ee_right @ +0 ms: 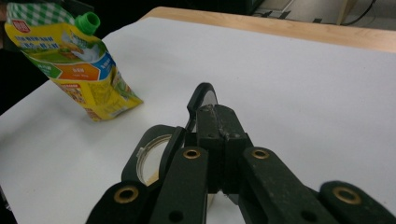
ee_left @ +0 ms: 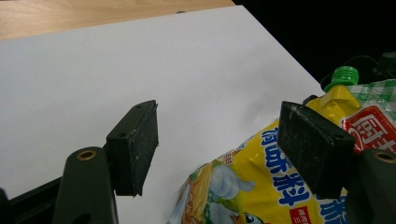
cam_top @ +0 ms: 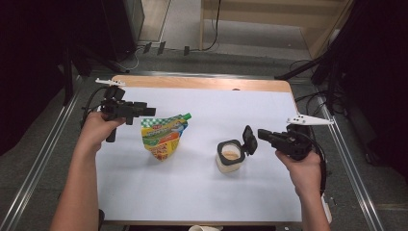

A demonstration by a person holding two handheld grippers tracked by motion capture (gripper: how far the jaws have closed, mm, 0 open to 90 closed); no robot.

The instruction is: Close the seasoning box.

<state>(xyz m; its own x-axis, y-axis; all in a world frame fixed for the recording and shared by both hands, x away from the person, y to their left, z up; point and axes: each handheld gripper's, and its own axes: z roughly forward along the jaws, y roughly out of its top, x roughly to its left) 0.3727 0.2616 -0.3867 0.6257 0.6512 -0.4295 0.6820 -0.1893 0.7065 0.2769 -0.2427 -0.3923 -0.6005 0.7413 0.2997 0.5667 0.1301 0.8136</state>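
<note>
A yellow printed pouch (cam_top: 162, 139) with a green screw cap (cam_top: 186, 116) stands left of centre on the white sheet. My left gripper (cam_top: 149, 111) hovers at the pouch's upper left. In the left gripper view its jaws (ee_left: 217, 116) are open, with the pouch (ee_left: 261, 186) under the right pad and the left pad clear of it. A small cream jar (cam_top: 230, 161) sits right of centre with its black flip lid (cam_top: 249, 139) raised. My right gripper (cam_top: 262, 134) is shut, its tips (ee_right: 218, 112) right beside the raised lid (ee_right: 201, 98). I cannot tell if they touch.
The white sheet (cam_top: 192, 192) covers a wooden table, with a bare strip (cam_top: 202, 83) along the far edge. Metal rails (cam_top: 351, 163) run down both sides. Cables lie on the floor to the right and behind. Dark equipment stands at the far left.
</note>
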